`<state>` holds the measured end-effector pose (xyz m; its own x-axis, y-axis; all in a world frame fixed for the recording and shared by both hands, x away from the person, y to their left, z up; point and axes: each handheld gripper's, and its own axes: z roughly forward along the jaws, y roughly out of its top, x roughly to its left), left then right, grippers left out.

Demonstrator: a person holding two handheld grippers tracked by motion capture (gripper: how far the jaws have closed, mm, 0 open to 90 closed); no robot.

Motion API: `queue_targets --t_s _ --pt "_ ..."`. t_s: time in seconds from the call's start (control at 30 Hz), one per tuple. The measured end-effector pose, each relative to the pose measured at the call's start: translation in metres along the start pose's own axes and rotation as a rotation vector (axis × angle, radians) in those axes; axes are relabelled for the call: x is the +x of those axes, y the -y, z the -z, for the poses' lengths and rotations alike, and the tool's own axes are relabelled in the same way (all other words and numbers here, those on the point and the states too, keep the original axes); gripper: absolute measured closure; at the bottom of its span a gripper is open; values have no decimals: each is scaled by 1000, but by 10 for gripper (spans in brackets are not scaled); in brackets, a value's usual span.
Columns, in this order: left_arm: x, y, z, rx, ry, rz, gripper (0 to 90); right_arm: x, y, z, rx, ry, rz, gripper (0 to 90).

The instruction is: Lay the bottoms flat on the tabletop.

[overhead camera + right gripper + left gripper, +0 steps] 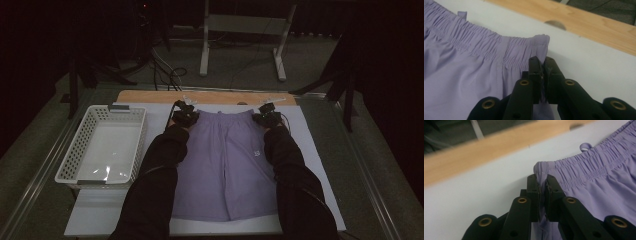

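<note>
A pair of lilac shorts lies flat on the white table sheet, waistband at the far side. My left gripper is at the waistband's left corner; in the left gripper view its jaws are shut on the lilac fabric at that corner. My right gripper is at the waistband's right corner, and in the right gripper view it pinches the elastic edge of the shorts. Both black sleeves reach forward over the shorts' sides.
A white perforated basket stands on the table's left, with nothing in it. A wooden strip runs along the far edge of the sheet. Beyond the table, a metal stand and cables sit on the dark floor.
</note>
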<state>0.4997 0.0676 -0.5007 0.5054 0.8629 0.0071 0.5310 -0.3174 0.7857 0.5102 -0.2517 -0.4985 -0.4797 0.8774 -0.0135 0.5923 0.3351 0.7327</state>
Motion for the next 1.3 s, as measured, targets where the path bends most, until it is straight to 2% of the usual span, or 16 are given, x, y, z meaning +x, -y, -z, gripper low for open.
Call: queue_targets --t_s 0.13,0.2,0.27,0.3,0.37,0.4,0.43,0.53,0.6,0.73,0.8,0.9,1.03,1.13,1.2,1.3 --pt "-2 -4 -2 8 -2 3 833 -3 -5 3 -12 30 -14 851" --pt "-1 -3 -2 3 -2 11 826 -3 -6 3 -14 24 -29 836" --pt "-1 -3 -2 10 10 7 831 -2 -6 3 -10 29 -16 848" --pt "-1 -2 -1 0 -2 -2 831 -2 -6 3 -11 31 -6 848" --pt "1 -2 -1 -20 10 24 831 -2 -6 3 -10 28 -2 839" --pt "2 -1 -2 -6 15 46 757 0 -5 2 -31 2 -15 693" --pt "2 0 -3 -2 16 58 757 0 -5 2 -31 2 -15 693" --pt "-1 1 -4 24 21 59 472 3 -3 0 -38 0 -7 505" --pt "0 1 -4 29 65 87 352 4 -3 0 -49 -10 -32 415" --pt "-1 0 0 50 124 106 227 6 -2 3 -48 -35 -43 304" --pt "-3 0 3 60 134 106 162 7 -1 6 -62 -38 -54 232" --pt "-8 -2 10 55 139 80 125 6 0 11 -70 -84 -74 134" --pt "-12 -4 23 37 162 81 36 11 2 17 -67 -105 -67 138" --pt "-13 -4 30 29 177 73 7 14 3 21 -63 -104 -31 150" --pt "-14 -2 40 17 185 72 3 21 4 29 -68 -118 19 165" --pt "-16 1 48 19 189 56 1 26 6 36 -60 -167 -2 166"
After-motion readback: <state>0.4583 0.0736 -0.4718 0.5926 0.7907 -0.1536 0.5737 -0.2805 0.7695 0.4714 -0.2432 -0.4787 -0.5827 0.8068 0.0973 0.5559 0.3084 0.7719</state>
